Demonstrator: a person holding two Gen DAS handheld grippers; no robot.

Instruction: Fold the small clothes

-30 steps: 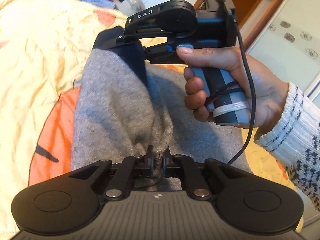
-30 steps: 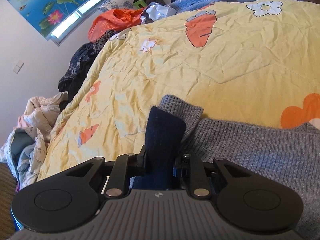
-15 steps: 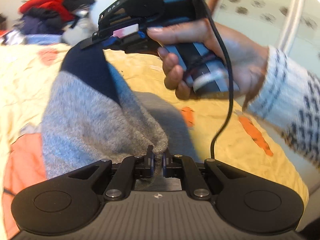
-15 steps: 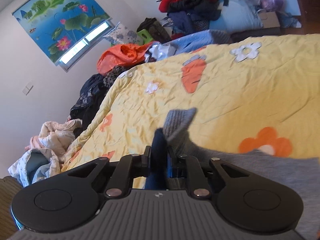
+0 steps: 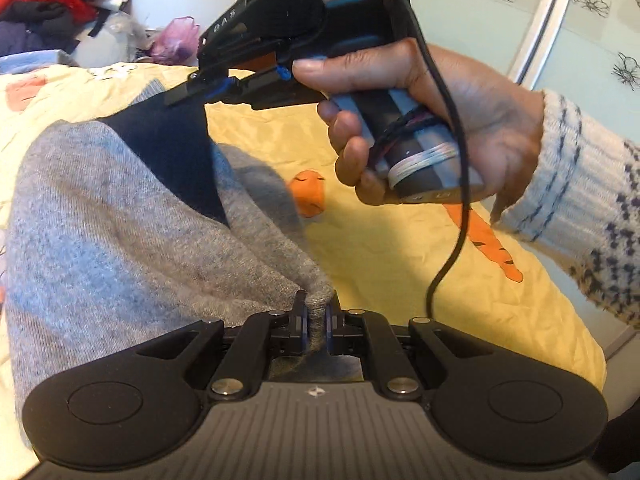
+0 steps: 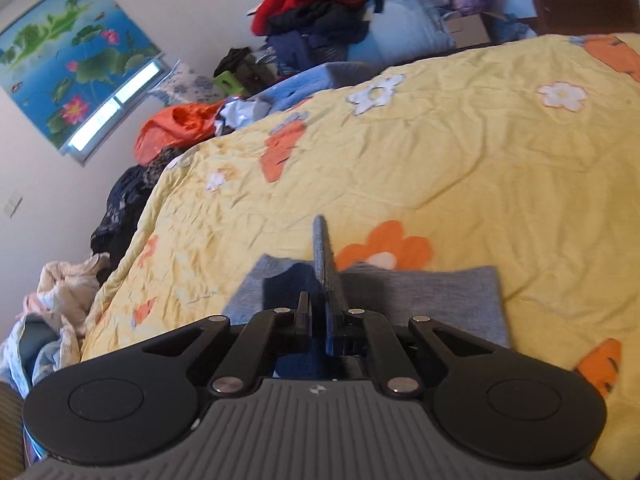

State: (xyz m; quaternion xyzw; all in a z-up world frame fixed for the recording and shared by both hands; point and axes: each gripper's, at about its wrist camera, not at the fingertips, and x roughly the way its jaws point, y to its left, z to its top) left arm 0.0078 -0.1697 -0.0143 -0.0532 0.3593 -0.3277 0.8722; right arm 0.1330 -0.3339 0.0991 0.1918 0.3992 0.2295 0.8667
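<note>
My left gripper [image 5: 316,316] is clamped on a bunched fold of the grey knitted garment [image 5: 112,240], just as it was a second ago, with the wool pinched tight between the pads. My right gripper [image 6: 318,320] has just been closing: a second back a thick wad of the dark navy part sat between its jaws, and now they are squeezed nearly together on a thin edge of the cloth that sticks up past the fingertips. From the left wrist view I see my right hand [image 5: 440,120] holding that tool up above the bedspread [image 5: 380,248], with the navy panel [image 5: 176,152] hanging taut from it down to the grey body. Compared with a second ago, the garment's near side is lifted higher off the yellow bedspread and stretched between my two tools, while its far part, seen in the right wrist view, lies flat near the bedspread's near edge, beside an orange flower print [image 6: 384,246]. I judge that I am midway through a fold, carrying the gripped edge over the rest of the garment. What matters next, I think, is keeping both grips even so the lifted layer lands square, since the thin hold on the right could slip.
</note>
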